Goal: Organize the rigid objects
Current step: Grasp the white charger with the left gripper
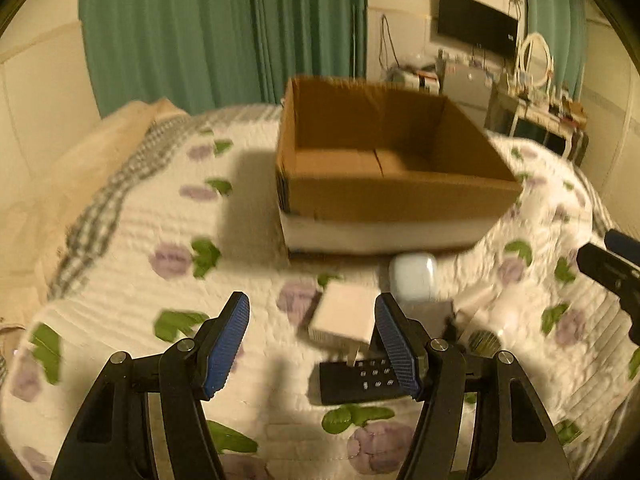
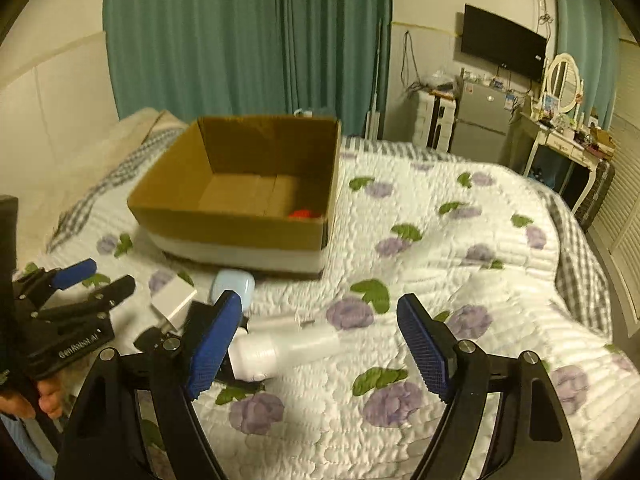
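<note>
An open cardboard box [image 1: 400,196] [image 2: 224,224] stands on the bed with a small red object [image 2: 306,213] inside. In front of it lie a white plug adapter [image 1: 346,316] [image 2: 173,298], a pale blue case [image 1: 412,276] [image 2: 234,286], a black remote [image 1: 356,380] and a white bottle with a clear cap [image 2: 286,348]. My left gripper [image 1: 312,344] [image 2: 94,280] is open, its jaws on either side of the adapter and just above it. My right gripper [image 2: 320,348] is open and empty over the bottle; its tip shows in the left wrist view [image 1: 612,264].
The bed has a white quilt with purple flowers [image 2: 440,280]. A beige pillow [image 1: 100,152] lies at the left. Green curtains hang behind. A fridge [image 2: 482,120], a wall TV and a dressing table [image 2: 560,140] stand at the right.
</note>
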Motion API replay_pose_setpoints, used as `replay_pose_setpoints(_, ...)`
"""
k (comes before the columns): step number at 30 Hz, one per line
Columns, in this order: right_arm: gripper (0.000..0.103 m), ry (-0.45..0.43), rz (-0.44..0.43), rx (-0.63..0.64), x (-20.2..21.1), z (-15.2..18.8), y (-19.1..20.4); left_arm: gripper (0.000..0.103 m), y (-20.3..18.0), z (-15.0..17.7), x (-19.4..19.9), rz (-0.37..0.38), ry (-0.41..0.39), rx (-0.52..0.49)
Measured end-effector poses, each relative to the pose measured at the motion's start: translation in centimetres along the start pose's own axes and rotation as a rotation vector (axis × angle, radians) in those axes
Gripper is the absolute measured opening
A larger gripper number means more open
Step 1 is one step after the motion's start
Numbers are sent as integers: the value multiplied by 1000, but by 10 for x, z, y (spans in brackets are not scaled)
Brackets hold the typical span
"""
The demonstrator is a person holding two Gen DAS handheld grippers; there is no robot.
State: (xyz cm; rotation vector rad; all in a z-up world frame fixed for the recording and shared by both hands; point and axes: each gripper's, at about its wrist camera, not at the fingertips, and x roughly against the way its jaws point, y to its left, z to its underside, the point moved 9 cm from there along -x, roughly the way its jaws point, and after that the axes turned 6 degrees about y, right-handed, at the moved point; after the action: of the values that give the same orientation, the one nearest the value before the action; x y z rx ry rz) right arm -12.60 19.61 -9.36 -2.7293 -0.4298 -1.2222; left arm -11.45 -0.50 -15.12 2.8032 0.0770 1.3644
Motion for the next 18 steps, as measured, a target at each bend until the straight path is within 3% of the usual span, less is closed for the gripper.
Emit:
replay_pose_setpoints(6,80,53,-22,-15,-26,18,-2,68,-4,20,-29,-7,77,-47)
replay_pose_setpoints(18,80,87,-49,-30,-45,24,-4,68,-23,25,-71,10,189,-114)
